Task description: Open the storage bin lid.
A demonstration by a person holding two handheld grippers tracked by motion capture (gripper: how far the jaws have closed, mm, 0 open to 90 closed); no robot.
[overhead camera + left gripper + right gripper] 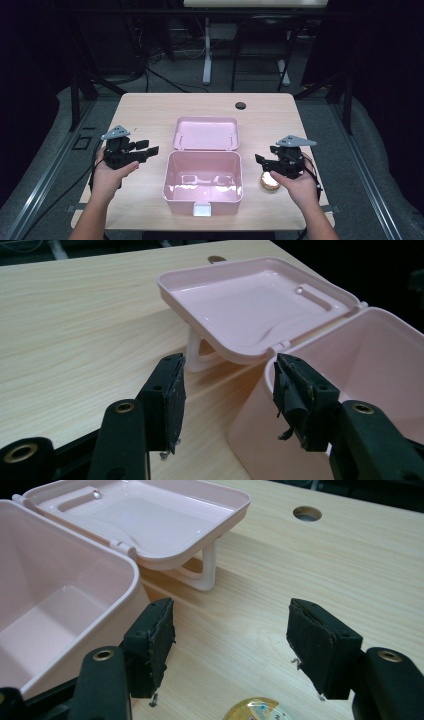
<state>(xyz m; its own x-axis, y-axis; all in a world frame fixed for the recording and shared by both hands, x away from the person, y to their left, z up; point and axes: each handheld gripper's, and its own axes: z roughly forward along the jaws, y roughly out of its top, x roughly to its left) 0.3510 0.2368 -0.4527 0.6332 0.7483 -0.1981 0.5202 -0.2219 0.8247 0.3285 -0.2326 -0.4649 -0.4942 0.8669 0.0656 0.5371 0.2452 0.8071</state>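
Both grippers, left (148, 147) and right (260, 160), gape empty beside the open box (203, 185); a round, perhaps foil-topped tub (269, 181) sits under the right.

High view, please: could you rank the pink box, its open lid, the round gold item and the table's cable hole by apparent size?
1. pink box
2. open lid, slightly smaller, though it lies farther from the camera
3. round gold item
4. cable hole

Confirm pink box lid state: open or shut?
Open. The lid is swung back behind the pink box, resting on its handle; interior exposed, looks empty.
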